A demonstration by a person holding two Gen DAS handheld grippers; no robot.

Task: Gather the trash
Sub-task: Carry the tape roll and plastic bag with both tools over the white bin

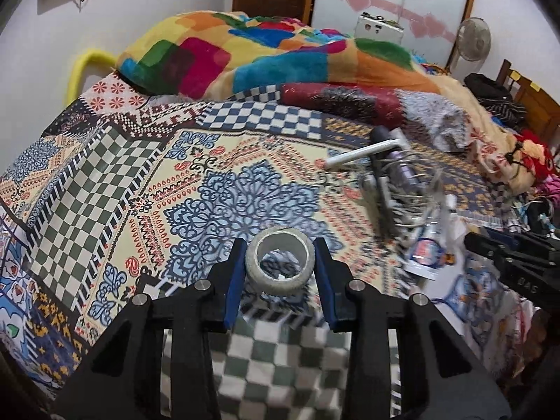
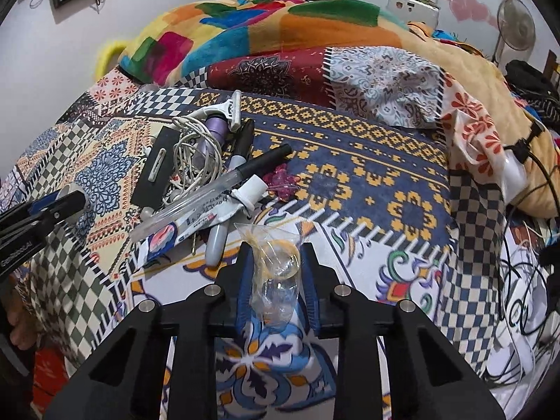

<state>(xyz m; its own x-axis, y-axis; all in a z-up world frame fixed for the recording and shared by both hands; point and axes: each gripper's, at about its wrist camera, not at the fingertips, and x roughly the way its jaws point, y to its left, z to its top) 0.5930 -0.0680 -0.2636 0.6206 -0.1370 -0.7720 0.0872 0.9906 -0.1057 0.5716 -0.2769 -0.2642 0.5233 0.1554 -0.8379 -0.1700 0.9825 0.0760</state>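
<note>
Patchwork bedding [image 1: 217, 161] in checks and florals is covering a bed, with a bright block-coloured blanket [image 1: 245, 52] heaped at the far side against a white wall.

Over the sheet, the left gripper [image 1: 280, 262] is gripping a roll of pale tape [image 1: 279, 265]. The roll is sitting squarely between the two blue pads [image 1: 233, 273], its open core facing up toward the camera, one pad pressing each side of the ring. In the right wrist view this gripper is showing at the left edge [image 2: 66, 203], to the left of the clutter.

To the right, the right gripper [image 2: 276, 269] is pinching a crumpled clear plastic bag [image 2: 276, 262]. The bag is running lengthwise down the narrow gap between the fingers [image 2: 245, 280], its top bunching up past the fingertips.

Just beyond the right fingertips a clutter of items is lying on the sheet: a tangle of white cable [image 2: 196, 154], a white razor [image 2: 231, 108], a black-capped pen [image 2: 224, 182], a flat black case [image 2: 157, 168] and a squeezed tube [image 2: 196, 224]. A small pink clip [image 2: 280, 182] is resting beside them on the blue-and-yellow patch.
</note>
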